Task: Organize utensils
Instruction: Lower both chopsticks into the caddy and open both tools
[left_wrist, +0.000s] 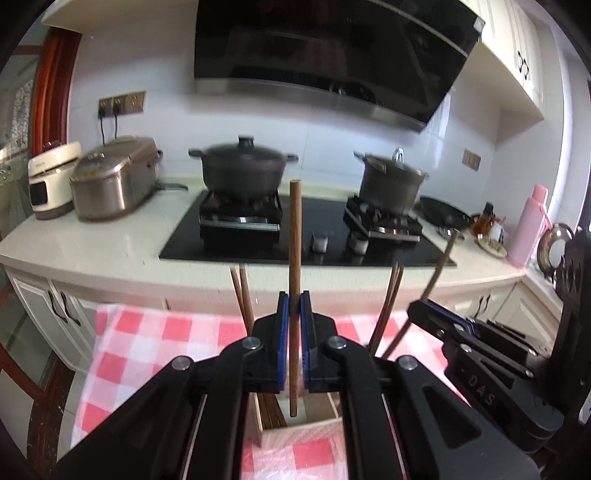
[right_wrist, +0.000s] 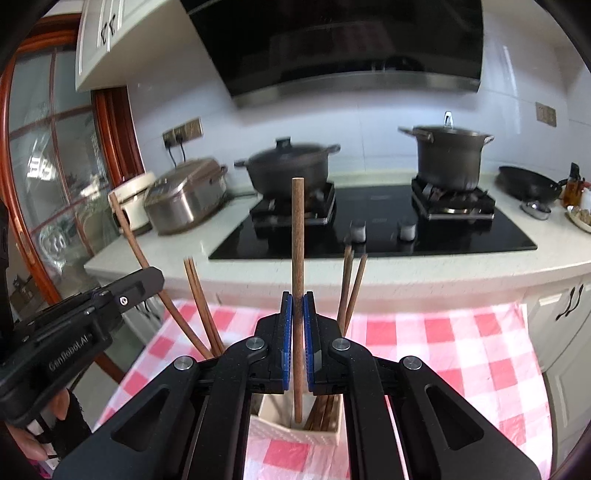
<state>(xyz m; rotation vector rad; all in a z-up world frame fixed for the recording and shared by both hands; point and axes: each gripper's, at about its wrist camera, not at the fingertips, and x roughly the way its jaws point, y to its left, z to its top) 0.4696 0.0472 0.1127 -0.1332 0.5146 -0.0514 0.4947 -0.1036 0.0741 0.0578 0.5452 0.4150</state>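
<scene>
Chopsticks: I hold one slim brown wooden chopstick (left_wrist: 294, 258) upright in the left gripper (left_wrist: 294, 314) and another (right_wrist: 297, 258) in the right gripper (right_wrist: 297, 314), both sets of blue pads pinching mid-shaft above the pale box holder (left_wrist: 295, 430). I judge them light, stiff, smooth; grip near the middle. Below lies a red-checked tablecloth (left_wrist: 147, 332); beyond, a pale stone counter (left_wrist: 110, 251) with a black hob (left_wrist: 229, 251).

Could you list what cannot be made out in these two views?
- Holder base, left wrist view: hidden behind the left gripper.
- Holder's lower front, right wrist view: cut off by the right gripper.
- Pots, both views: blurred; contents hidden under lids.
- Whether either held chopstick touches the holder's bottom: unclear.
</scene>
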